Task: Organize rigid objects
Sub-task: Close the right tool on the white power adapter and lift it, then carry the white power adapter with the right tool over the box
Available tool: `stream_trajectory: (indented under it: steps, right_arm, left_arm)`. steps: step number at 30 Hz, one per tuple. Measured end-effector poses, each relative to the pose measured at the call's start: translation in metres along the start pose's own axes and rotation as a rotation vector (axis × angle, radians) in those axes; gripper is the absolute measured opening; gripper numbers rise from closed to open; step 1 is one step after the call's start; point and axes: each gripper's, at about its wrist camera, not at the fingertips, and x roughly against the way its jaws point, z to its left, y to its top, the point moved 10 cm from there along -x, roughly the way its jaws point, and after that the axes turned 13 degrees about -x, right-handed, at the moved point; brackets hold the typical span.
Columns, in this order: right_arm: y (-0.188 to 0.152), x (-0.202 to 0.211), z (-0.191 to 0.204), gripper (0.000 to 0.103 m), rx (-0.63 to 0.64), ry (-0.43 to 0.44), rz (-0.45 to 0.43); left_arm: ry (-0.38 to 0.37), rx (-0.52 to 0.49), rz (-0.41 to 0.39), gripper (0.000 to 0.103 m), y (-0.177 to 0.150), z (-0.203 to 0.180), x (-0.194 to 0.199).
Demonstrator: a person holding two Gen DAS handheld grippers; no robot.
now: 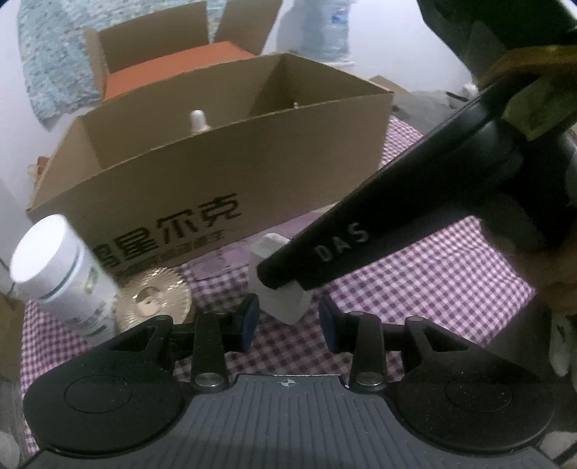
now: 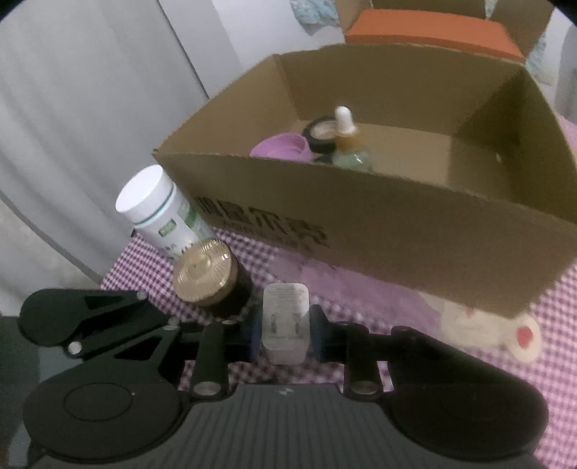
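A white charger plug [image 2: 285, 324] sits between the blue pads of my right gripper [image 2: 285, 333], which is shut on it over the checked cloth. In the left wrist view the same plug [image 1: 283, 303] shows just ahead of my open, empty left gripper [image 1: 289, 321], with the right gripper's black body [image 1: 396, 213] reaching over it. A white supplement bottle [image 2: 158, 213] and a dark jar with a gold lid [image 2: 209, 277] stand at the left. The open cardboard box [image 2: 414, 231] behind holds a dropper bottle [image 2: 348, 140], a purple lid and a tape roll.
A second cardboard box with an orange item [image 1: 173, 68] stands behind the first. A large water bottle [image 1: 324, 29] is at the far back. A cream plush toy [image 2: 494, 332] lies at the box's right corner. The purple checked cloth [image 1: 450, 274] covers the table.
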Motion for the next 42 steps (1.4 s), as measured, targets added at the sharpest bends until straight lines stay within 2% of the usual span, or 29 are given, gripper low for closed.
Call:
stream_trajectory:
  steps: [12, 25, 42]
  right_arm:
    - [-0.014, 0.017, -0.012, 0.029, -0.01, -0.014, 0.056]
    - [-0.012, 0.005, -0.007, 0.035, -0.044, 0.009, 0.09]
    - [-0.014, -0.001, -0.011, 0.038, -0.117, 0.038, 0.081]
  left_arm:
    - [-0.014, -0.092, 0.033, 0.041, 0.002, -0.022, -0.02]
    - [-0.023, -0.074, 0.042, 0.041, -0.004, -0.016, -0.028]
    - [-0.036, -0.041, 0.04, 0.041, -0.004, -0.013, -0.03]
